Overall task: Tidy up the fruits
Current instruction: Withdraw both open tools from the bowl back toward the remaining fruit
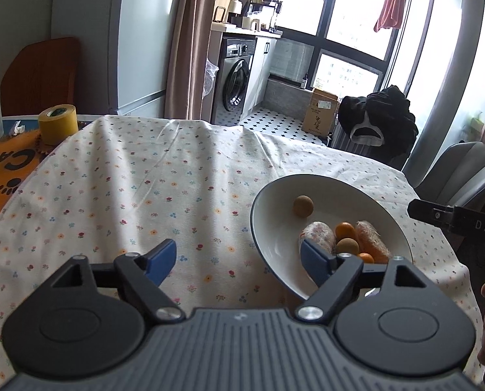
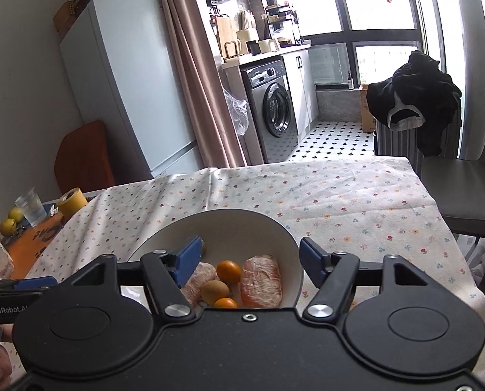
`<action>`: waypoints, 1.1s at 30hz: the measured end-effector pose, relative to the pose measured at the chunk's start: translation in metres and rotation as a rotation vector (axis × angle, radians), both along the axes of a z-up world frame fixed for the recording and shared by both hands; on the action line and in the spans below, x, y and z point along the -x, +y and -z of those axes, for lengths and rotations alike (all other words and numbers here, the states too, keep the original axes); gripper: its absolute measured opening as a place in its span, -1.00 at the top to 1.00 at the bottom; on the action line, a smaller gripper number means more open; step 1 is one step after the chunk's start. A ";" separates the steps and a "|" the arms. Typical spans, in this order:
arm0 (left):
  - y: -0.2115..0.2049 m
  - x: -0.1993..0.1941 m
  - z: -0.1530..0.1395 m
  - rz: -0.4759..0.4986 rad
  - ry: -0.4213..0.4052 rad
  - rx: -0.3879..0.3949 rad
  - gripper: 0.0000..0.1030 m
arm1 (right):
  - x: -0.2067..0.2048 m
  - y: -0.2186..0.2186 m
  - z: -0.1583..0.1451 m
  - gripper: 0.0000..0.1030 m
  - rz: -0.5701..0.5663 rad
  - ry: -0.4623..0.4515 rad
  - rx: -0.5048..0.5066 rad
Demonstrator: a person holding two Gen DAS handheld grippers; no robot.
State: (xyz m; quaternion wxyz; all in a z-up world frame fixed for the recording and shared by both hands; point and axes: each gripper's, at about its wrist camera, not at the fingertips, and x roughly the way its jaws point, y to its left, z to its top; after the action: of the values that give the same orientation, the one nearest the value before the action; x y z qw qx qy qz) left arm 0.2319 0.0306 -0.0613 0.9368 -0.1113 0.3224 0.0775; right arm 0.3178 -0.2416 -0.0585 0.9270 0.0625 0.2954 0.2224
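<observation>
A white bowl (image 1: 268, 202) (image 2: 242, 221) stands on the flowered tablecloth and holds several fruits: two peeled wrapped oranges (image 2: 261, 280) (image 1: 317, 236), small orange kumquats (image 2: 228, 271) (image 1: 345, 229) and brown round fruits (image 1: 303, 206) (image 2: 214, 290). My left gripper (image 1: 239, 259) is open just left of the bowl, its right finger over the bowl's near rim, nothing between its fingers. My right gripper (image 2: 249, 260) is open above the bowl's near side, empty. The right gripper also shows at the right edge of the left wrist view (image 1: 437, 215).
A yellow tape roll (image 1: 58, 123) (image 2: 71, 202), a water glass (image 2: 31, 207) and two yellow-green fruits (image 2: 11, 221) sit on the orange mat at the table's left. A grey chair (image 2: 464, 192) stands at the right. Tablecloth (image 1: 145, 179) lies bare beyond the bowl.
</observation>
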 end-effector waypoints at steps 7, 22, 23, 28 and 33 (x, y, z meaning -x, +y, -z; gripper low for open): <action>0.000 0.013 -0.008 -0.007 0.001 -0.016 -0.72 | 0.016 -0.004 -0.003 -0.49 -0.017 0.017 -0.002; -0.005 0.047 -0.019 0.006 -0.014 -0.015 -0.77 | 0.055 -0.006 -0.015 -0.88 -0.075 0.014 -0.019; -0.005 0.049 -0.019 0.004 -0.014 -0.016 -0.77 | 0.057 -0.006 -0.014 -0.89 -0.079 0.017 -0.017; -0.005 0.062 -0.019 0.003 -0.013 -0.015 -0.78 | 0.070 -0.008 -0.015 -0.96 -0.091 0.023 -0.035; -0.004 0.072 -0.021 -0.009 -0.013 -0.012 -0.78 | 0.082 -0.012 -0.017 -1.00 -0.091 0.019 -0.039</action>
State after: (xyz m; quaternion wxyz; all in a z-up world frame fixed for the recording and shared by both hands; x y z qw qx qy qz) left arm 0.1596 0.0263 -0.0403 0.9393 -0.1076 0.3151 0.0830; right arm 0.2358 -0.2537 -0.0414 0.9117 0.0690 0.3025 0.2694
